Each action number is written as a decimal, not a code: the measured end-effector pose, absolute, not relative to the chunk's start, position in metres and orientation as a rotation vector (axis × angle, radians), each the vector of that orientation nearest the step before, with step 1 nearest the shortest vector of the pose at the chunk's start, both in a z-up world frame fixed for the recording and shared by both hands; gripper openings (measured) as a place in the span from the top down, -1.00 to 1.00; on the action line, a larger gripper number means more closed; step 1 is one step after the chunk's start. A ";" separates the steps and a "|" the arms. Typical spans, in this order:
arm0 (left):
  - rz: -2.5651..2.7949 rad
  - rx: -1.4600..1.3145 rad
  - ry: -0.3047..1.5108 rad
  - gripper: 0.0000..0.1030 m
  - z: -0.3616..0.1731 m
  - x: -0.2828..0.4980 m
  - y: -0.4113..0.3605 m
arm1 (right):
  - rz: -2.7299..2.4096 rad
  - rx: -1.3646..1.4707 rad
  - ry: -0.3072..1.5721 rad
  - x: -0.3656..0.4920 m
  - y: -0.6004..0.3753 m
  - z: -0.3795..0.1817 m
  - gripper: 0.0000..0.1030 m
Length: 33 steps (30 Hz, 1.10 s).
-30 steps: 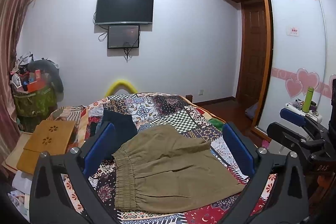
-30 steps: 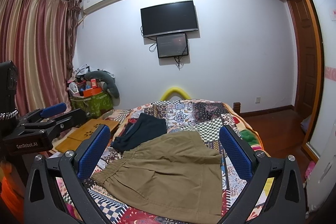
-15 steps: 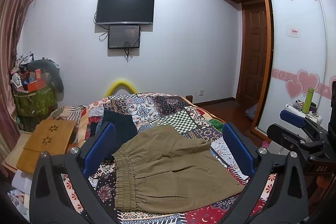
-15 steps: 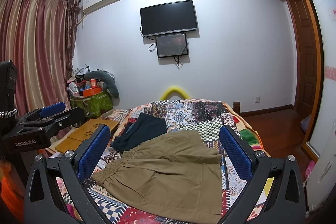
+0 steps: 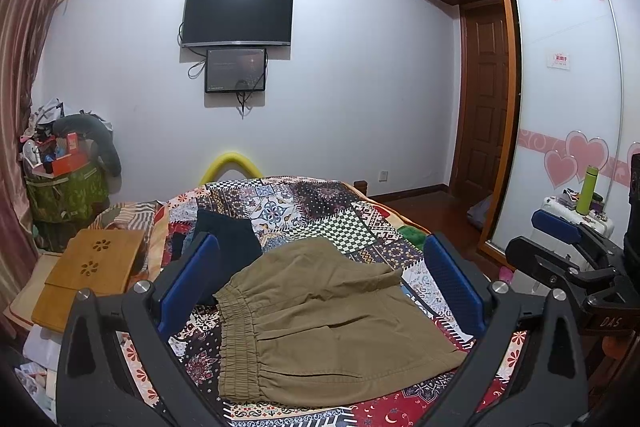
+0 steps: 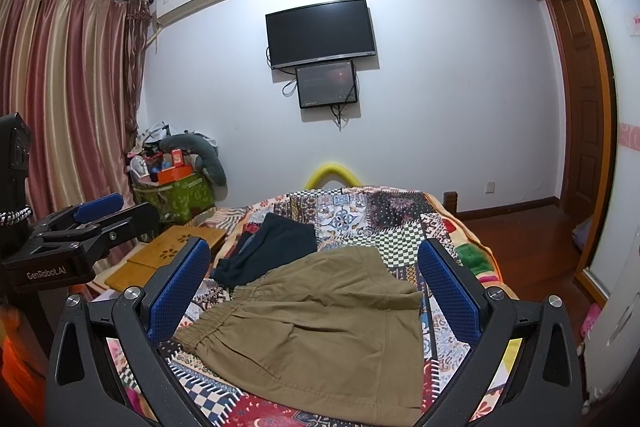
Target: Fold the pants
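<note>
Olive-brown pants (image 5: 320, 319) lie spread on the patchwork quilt (image 5: 320, 215), elastic waistband to the left, far upper part folded over; the same pants (image 6: 320, 327) fill the centre of the right wrist view. My left gripper (image 5: 320, 283) hovers above them, wide open, nothing between its blue pads (image 5: 188, 287). My right gripper (image 6: 316, 287) is equally open and empty over the pants. Each gripper shows at the edge of the other's view: the right gripper (image 5: 568, 247) at right, the left gripper (image 6: 80, 219) at left.
A dark navy garment (image 5: 228, 239) lies on the quilt behind the pants. A wooden lap table (image 5: 92, 275) sits left of the bed, a cluttered green bin (image 5: 64, 187) beyond. Wardrobe with heart-patterned sliding doors (image 5: 568, 107) and a green bottle (image 5: 587, 183) stand at right.
</note>
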<state>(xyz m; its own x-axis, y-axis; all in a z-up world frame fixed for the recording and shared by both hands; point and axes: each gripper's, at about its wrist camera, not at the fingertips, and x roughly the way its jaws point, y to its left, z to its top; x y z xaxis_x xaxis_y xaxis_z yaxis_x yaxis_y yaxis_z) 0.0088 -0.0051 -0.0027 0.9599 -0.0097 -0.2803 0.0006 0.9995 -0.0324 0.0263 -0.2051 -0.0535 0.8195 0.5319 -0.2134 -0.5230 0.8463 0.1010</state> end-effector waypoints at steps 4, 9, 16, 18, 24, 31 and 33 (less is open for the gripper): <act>-0.004 -0.030 0.288 -1.00 -0.004 0.012 -0.006 | 0.562 0.039 0.249 0.029 -0.204 -0.054 -1.00; -0.002 -0.031 0.301 -1.00 -0.007 0.019 -0.005 | 0.564 0.043 0.260 0.035 -0.201 -0.056 -1.00; 0.010 -0.032 0.344 -1.00 -0.019 0.040 0.001 | 0.554 0.049 0.291 0.052 -0.198 -0.064 -1.00; 0.019 -0.029 0.366 -1.00 -0.025 0.052 0.005 | 0.544 0.044 0.308 0.062 -0.197 -0.068 -1.00; 0.062 -0.011 0.479 -1.00 -0.047 0.104 0.025 | 0.472 -0.008 0.380 0.103 -0.193 -0.091 -1.00; 0.087 -0.064 0.682 -1.00 -0.095 0.175 0.062 | 0.417 -0.065 0.523 0.170 -0.204 -0.135 -1.00; 0.106 -0.079 0.740 -1.00 -0.112 0.193 0.078 | 0.414 -0.070 0.577 0.188 -0.210 -0.150 -1.00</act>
<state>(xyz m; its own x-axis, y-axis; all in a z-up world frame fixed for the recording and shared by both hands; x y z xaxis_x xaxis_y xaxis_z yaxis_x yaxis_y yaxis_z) 0.1935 0.0779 -0.1116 0.7335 0.0685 -0.6762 -0.1241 0.9917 -0.0342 0.1878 -0.2103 -0.1497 0.7582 0.3606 -0.5432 -0.3992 0.9155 0.0505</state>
